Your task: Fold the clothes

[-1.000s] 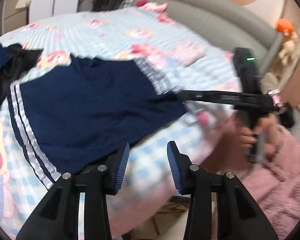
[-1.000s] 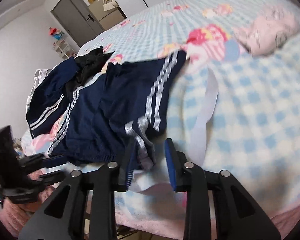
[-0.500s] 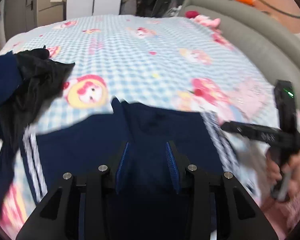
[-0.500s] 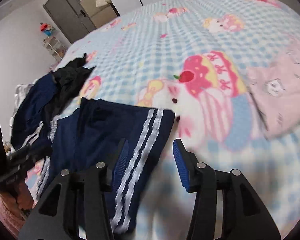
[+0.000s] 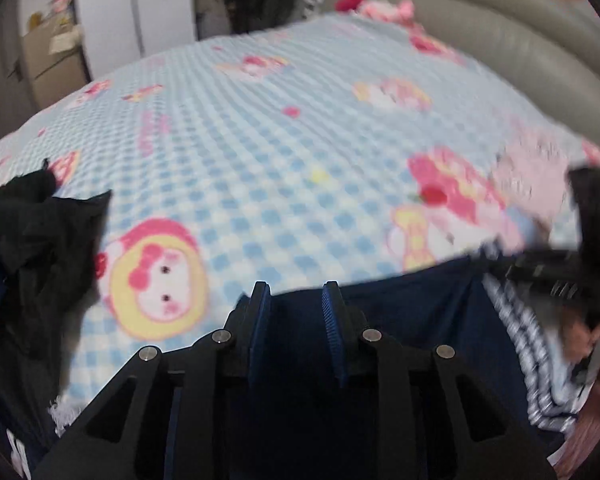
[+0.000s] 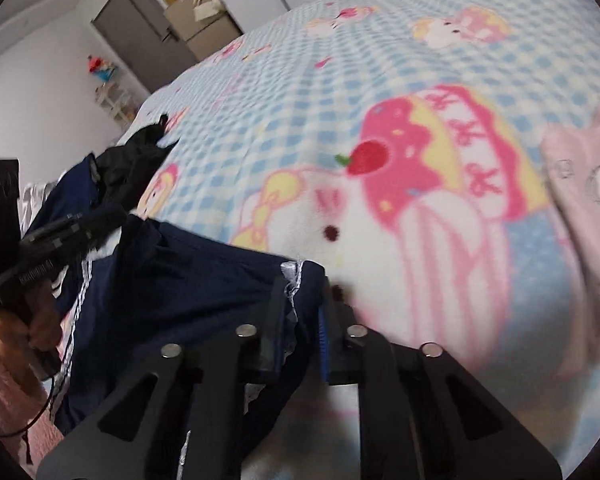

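Note:
Navy shorts with white side stripes [image 5: 420, 320] lie on the near edge of the bed. My left gripper [image 5: 294, 300] sits over the shorts' far hem with navy cloth between its blue pads; the jaws stand a little apart. My right gripper [image 6: 300, 292] is shut on the striped corner of the shorts [image 6: 204, 280]. The other gripper shows at the right in the left wrist view [image 5: 556, 276] and at the left in the right wrist view [image 6: 48, 240].
A blue checked blanket with pink cartoon prints [image 5: 300, 140] covers the bed. A pile of black and navy clothes [image 5: 32, 232] lies at the left, also in the right wrist view [image 6: 132, 168]. A pink garment [image 6: 592, 200] lies at the right. A grey headboard [image 5: 520, 48] stands behind.
Both grippers have moved forward and down over the shorts onto the far hem. The right jaws have closed on the striped corner. The shorts' edge now lies further up the bed.

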Demonstrator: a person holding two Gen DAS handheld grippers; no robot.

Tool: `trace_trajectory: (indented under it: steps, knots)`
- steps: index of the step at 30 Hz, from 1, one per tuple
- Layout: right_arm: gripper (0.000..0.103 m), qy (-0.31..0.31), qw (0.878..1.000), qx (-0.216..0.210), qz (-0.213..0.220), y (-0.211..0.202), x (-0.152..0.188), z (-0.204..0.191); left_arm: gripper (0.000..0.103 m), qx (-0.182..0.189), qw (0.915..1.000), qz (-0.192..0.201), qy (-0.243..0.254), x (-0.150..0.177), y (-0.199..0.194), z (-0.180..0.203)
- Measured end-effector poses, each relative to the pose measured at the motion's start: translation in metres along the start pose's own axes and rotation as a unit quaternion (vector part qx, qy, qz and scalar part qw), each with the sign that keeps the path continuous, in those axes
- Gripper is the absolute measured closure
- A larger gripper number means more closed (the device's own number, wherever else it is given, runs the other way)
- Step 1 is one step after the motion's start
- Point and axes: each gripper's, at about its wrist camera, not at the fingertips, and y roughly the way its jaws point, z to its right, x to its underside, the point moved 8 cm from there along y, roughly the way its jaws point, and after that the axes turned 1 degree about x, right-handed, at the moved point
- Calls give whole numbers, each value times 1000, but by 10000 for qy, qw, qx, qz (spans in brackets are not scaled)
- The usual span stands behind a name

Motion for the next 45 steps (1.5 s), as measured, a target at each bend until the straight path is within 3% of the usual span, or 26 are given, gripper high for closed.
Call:
trace_trajectory:
  steps: [2,5,8,9,10,11,12,14,19,22,26,29,31,35,39,42,45]
  knots:
    - [94,-84,9998,99,139,-10,-4,0,74,-228,9995,-231,19,7,14,-3]
    - [94,-111,9996,-242,0,-9,-2,-6,74,-305,9978,-462,-367,18,30,-16]
    - [73,49,9982,-504,-322,9,5,-4,72,-321,9965,-586,-496,22,33,-21]
    - [72,123,9972,-591,-430,16,7,-3,73,-309,9962,-610,-539,22,33,-22]
    - [72,169,9969,-614,-461,20,8,-3,77,-211,9961,-598,-614,21,31,-22]
    - [75,140,9971,-630,-398,18,6,-5,87,-99,9963,-565,-645,20,28,-21]
    - [90,93,9974,-649,-315,15,3,-8,97,31,9968,-504,-619,17,25,-18]
    - [98,-1,9975,-686,-150,9,-2,-14,97,-48,9985,-256,-481,8,16,-13]
    - [99,-205,9976,-593,301,-18,-23,-24,97,-219,9984,174,-500,-18,11,-20]
    - [99,-183,9981,-510,288,-18,-25,-12,97,-221,9975,-6,-670,-13,29,-24]
    - [98,454,9953,-806,297,-16,-31,16,97,-225,9954,-244,-897,-6,53,-29]
    - [92,572,9982,-155,97,6,-24,40,93,-227,9931,-423,-1067,-1,70,-32]
    - [92,777,9968,-148,-128,25,-15,50,93,-240,9917,-508,-1154,-1,77,-34]
    - [89,655,9978,28,124,7,-24,45,75,-220,9929,-130,-1160,-18,39,-24]
    - [82,307,9988,122,359,-28,-25,29,71,-41,9941,275,-1049,-8,-14,1]
    - [78,117,9996,70,265,-50,-14,11,70,63,9943,227,-1040,25,-41,20]
    - [78,-210,9993,158,256,-68,8,-12,70,-118,9948,-92,-1009,72,-55,30]
